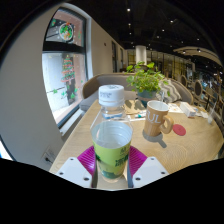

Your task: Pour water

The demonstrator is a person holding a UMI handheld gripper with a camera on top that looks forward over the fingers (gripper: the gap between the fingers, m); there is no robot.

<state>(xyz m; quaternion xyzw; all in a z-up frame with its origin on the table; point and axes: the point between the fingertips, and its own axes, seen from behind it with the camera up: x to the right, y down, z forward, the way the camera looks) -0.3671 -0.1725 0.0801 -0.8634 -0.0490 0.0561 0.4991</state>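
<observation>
Gripper (111, 172) fingers clamp 1 capped bottle (111, 135), green label unreadable; paper cup (156, 119) stands beyond.

A long, pale wooden table (190, 140) carries a brown paper cup (155, 119) beside a small pink round coaster (179, 129). Beyond them stands a leafy green potted plant (148, 80).
</observation>
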